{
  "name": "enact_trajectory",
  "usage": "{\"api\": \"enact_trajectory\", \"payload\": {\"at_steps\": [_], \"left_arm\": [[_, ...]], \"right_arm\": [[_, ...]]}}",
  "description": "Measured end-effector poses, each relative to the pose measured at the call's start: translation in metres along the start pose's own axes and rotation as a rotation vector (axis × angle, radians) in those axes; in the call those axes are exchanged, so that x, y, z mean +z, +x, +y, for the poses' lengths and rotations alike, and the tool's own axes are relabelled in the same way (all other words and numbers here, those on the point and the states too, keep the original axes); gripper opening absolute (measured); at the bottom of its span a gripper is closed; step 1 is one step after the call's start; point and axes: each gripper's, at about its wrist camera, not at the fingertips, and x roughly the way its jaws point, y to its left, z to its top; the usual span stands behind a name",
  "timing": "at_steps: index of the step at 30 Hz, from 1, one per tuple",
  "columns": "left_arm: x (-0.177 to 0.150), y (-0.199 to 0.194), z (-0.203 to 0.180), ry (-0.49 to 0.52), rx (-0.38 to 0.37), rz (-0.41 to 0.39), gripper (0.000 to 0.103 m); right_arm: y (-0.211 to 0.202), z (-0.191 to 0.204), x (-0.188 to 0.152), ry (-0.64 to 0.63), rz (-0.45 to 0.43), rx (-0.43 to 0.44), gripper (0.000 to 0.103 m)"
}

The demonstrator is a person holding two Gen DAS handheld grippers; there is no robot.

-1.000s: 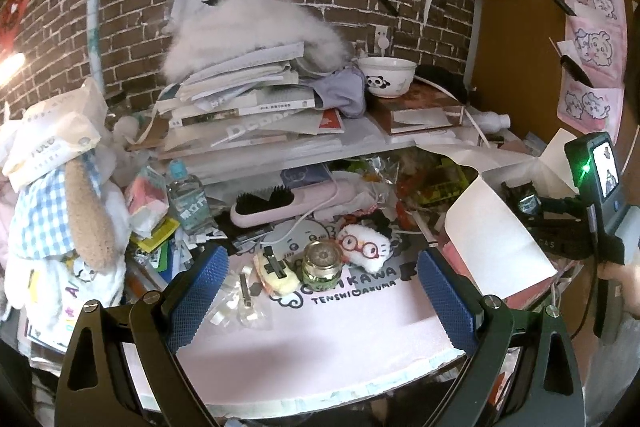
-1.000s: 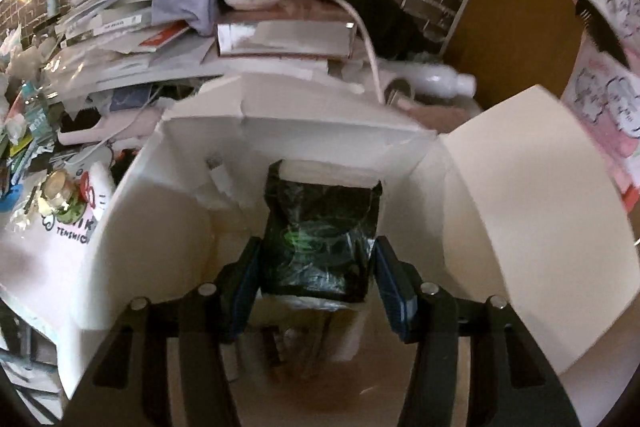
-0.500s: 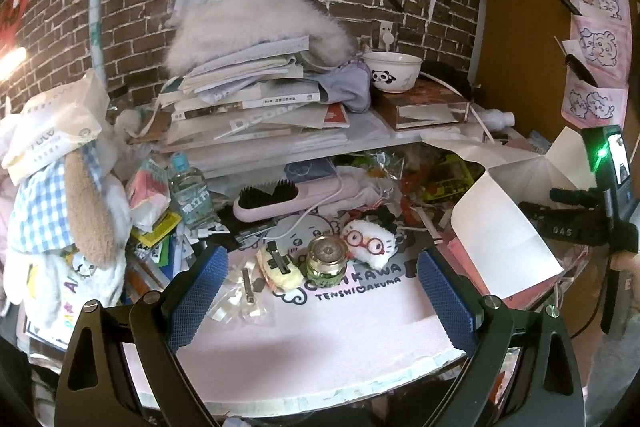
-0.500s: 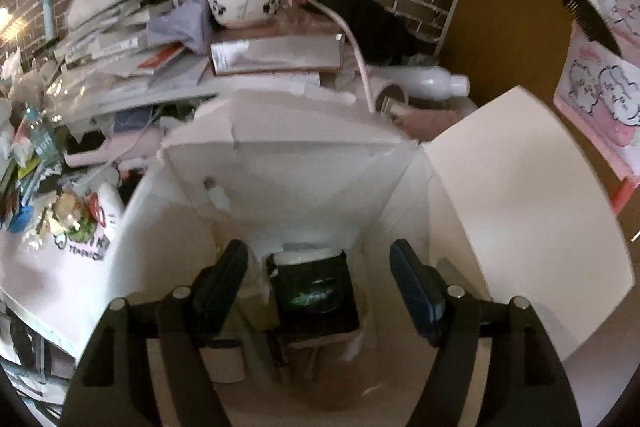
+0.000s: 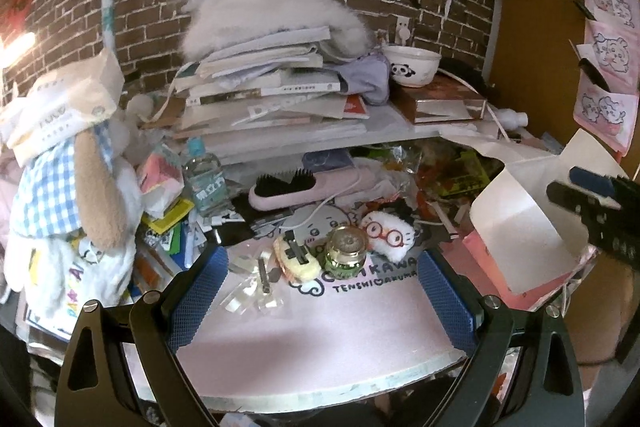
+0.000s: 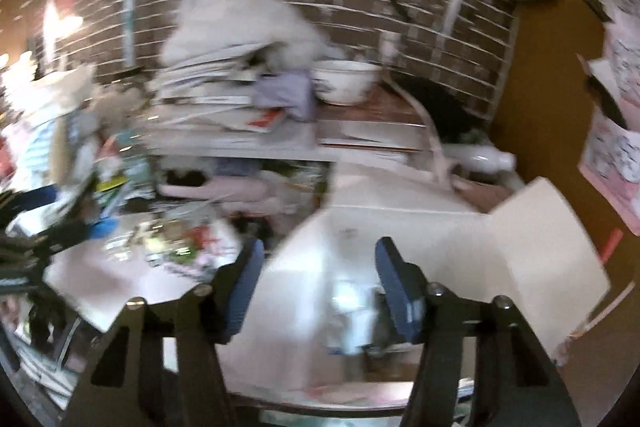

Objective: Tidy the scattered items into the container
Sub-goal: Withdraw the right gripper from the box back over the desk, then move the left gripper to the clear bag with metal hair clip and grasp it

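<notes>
On the pink mat [image 5: 320, 339] lie a cream clip [image 5: 297, 258], a green jar with a gold lid [image 5: 345, 251], a white plush with red glasses [image 5: 387, 235] and clear wrappers [image 5: 256, 287]. My left gripper [image 5: 320, 297] hovers open just short of them, holding nothing. The white cardboard box [image 5: 520, 223] stands open at the mat's right. In the blurred right wrist view, my right gripper [image 6: 318, 287] is open and empty above that box [image 6: 360, 267], with dark items dimly visible inside. The right gripper [image 5: 592, 199] also shows at the left wrist view's right edge.
A pink hairbrush [image 5: 304, 187] and a water bottle [image 5: 204, 179] lie behind the mat. A raised shelf holds a stack of books [image 5: 272, 95], a panda bowl [image 5: 412, 65] and a brown box [image 5: 440, 103]. A plush rabbit [image 5: 72, 195] stands at left. The brick wall closes the back.
My right gripper opened, left the dark packet inside the box and drew up and back out of it. The left gripper stayed almost still, open over the mat.
</notes>
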Motion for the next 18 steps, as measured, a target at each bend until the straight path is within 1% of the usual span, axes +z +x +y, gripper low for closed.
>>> {"api": "enact_trajectory", "payload": {"at_steps": [1, 2, 3, 5, 6, 9, 12, 16, 17, 18], "left_arm": [[-0.001, 0.001, 0.002, -0.004, 0.004, 0.005, 0.095], [-0.002, 0.003, 0.003, -0.007, 0.008, 0.011, 0.095], [-0.004, 0.005, 0.005, -0.012, 0.011, 0.018, 0.095], [-0.008, 0.009, 0.011, -0.024, 0.016, 0.031, 0.095], [-0.01, 0.011, 0.014, -0.029, 0.016, 0.037, 0.095], [-0.018, 0.017, 0.021, -0.035, 0.018, 0.057, 0.095], [-0.028, 0.026, 0.027, -0.014, 0.034, 0.082, 0.095], [-0.037, 0.04, 0.037, -0.02, 0.033, 0.109, 0.094], [-0.039, 0.043, 0.039, -0.022, 0.036, 0.112, 0.093], [-0.04, 0.047, 0.041, -0.021, 0.039, 0.116, 0.087]], "right_arm": [[0.002, 0.011, -0.003, -0.013, 0.001, 0.03, 0.047], [0.004, 0.02, -0.006, -0.023, 0.003, 0.059, 0.043], [0.006, 0.028, -0.009, -0.035, 0.006, 0.084, 0.036], [0.013, 0.045, -0.015, -0.059, 0.009, 0.122, 0.029], [0.014, 0.051, -0.019, -0.07, 0.008, 0.136, 0.027], [0.026, 0.07, -0.029, -0.092, 0.037, 0.173, 0.027], [0.04, 0.085, -0.041, -0.107, 0.087, 0.215, 0.027], [0.058, 0.097, -0.055, -0.12, 0.136, 0.24, 0.027], [0.061, 0.099, -0.058, -0.122, 0.145, 0.239, 0.027], [0.065, 0.1, -0.06, -0.123, 0.151, 0.232, 0.027]]}}
